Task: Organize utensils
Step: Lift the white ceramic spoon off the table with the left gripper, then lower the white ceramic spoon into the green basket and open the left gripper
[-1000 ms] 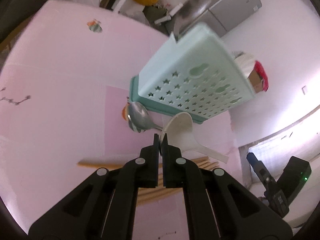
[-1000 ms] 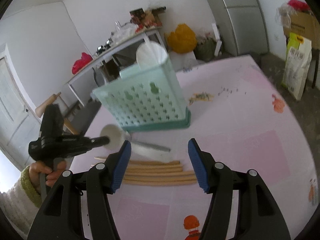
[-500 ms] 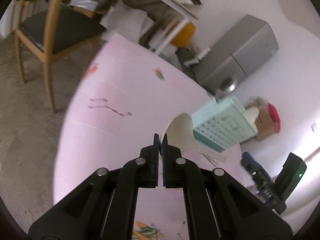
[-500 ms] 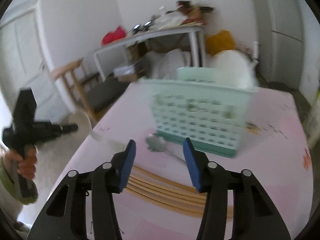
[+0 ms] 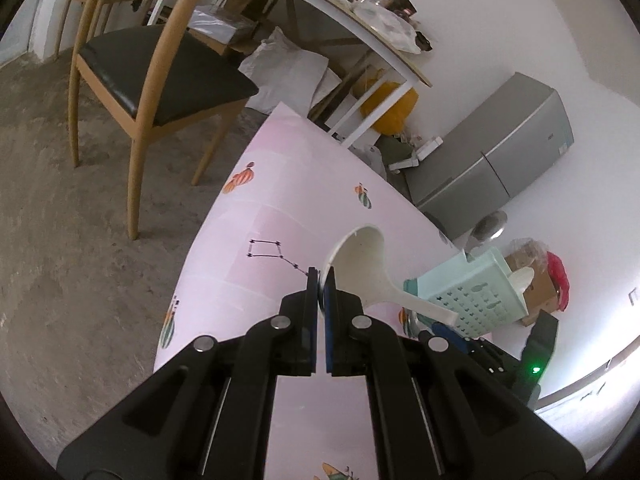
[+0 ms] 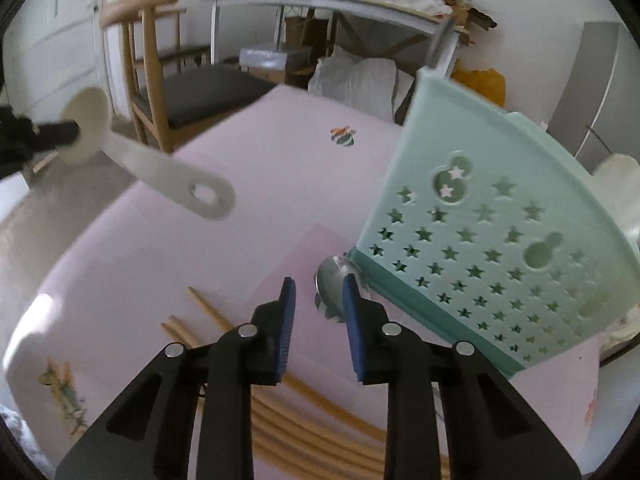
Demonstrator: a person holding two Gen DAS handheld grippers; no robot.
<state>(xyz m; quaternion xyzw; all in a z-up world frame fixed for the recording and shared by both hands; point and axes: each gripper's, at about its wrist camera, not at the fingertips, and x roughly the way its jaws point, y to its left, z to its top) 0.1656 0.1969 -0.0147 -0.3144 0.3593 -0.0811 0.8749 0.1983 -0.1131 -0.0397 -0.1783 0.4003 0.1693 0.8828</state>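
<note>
Left gripper (image 5: 319, 280) is clenched on the rim of the white rice paddle (image 5: 360, 268), its jaws pinching the edge of the paddle's round blade. From that grip the blade spreads toward 1 o'clock and the handle runs off toward 4 o'clock, ending in front of the mint-green utensil basket (image 5: 476, 294). The paddle is held up in the air above the pink table (image 5: 280, 216), touching nothing else. In the right wrist view the same rice paddle (image 6: 140, 156) hangs at about 10 o'clock, well apart from the right gripper, its handle with the hanging hole pointing toward the middle of the frame.

Right gripper (image 6: 318, 304) is released, its blue-padded jaws parted with nothing between them. Just beyond its tips, at 12 o'clock, lies a metal spoon (image 6: 334, 280) on the table, its bowl beside the basket's (image 6: 496, 216) darker green base. At 7 o'clock from the gripper tips lie wooden chopsticks (image 6: 224, 326) on the table, running under the gripper body. Another white utensil (image 6: 618, 196) stands in the basket, at 2 o'clock.
</note>
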